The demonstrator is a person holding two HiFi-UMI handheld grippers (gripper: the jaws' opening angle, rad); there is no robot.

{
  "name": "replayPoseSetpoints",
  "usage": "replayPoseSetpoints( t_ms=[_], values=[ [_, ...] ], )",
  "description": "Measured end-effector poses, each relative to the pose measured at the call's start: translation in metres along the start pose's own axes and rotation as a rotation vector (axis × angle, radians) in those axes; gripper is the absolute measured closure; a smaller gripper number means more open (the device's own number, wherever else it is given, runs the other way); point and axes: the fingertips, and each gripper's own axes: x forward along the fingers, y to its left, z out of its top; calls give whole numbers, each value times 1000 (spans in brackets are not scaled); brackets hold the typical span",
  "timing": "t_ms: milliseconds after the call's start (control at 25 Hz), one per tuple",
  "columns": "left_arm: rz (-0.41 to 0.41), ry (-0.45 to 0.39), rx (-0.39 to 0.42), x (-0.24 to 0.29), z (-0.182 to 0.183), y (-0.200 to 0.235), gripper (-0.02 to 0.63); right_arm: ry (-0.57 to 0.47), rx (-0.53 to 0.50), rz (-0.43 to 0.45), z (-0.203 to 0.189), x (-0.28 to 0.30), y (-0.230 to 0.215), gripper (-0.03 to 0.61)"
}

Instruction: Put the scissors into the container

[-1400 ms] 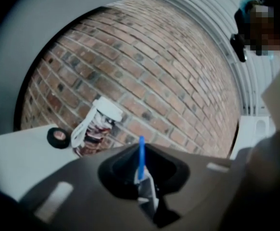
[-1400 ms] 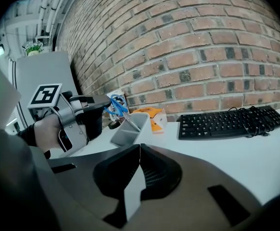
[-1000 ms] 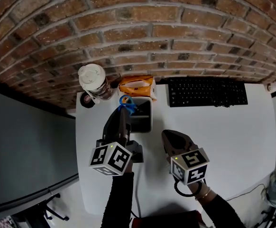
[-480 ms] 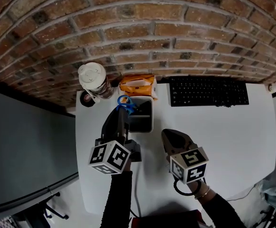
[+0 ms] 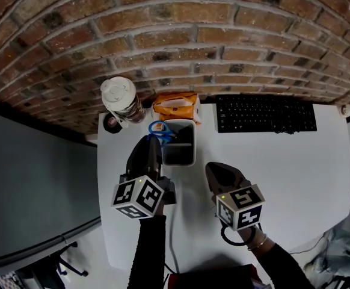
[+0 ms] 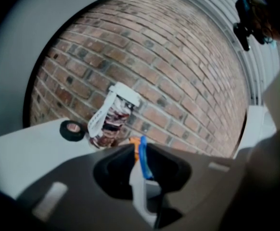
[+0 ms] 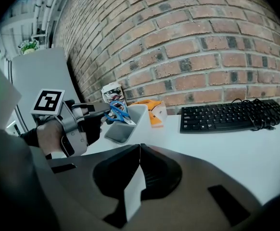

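One scissors (image 5: 158, 129) pair, gripped by left tool (image 5: 153, 139), dips into the container (image 5: 178, 162).

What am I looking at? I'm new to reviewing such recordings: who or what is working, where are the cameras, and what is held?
No robot: a person holds a two-jaw gripper in each hand. One picture comes from a head camera looking down; the other two from cameras riding on each gripper. The left gripper is shut on blue-handled scissors, held over the grey container. The right gripper is shut and empty. On the white table also lie a keyboard, an orange packet, a lidded jar and a tape roll.
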Motion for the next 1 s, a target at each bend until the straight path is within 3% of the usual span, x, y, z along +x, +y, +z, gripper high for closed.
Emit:
replayPoseSetpoints(
  t_ms=[240, 1000],
  values=[
    [20, 2, -5, -9, -1, 5, 522, -5, 0, -1, -1, -4, 3, 569],
    [81, -15, 22, -66, -2, 16, 523, -19, -19, 12, -12, -24, 24, 569]
  ],
)
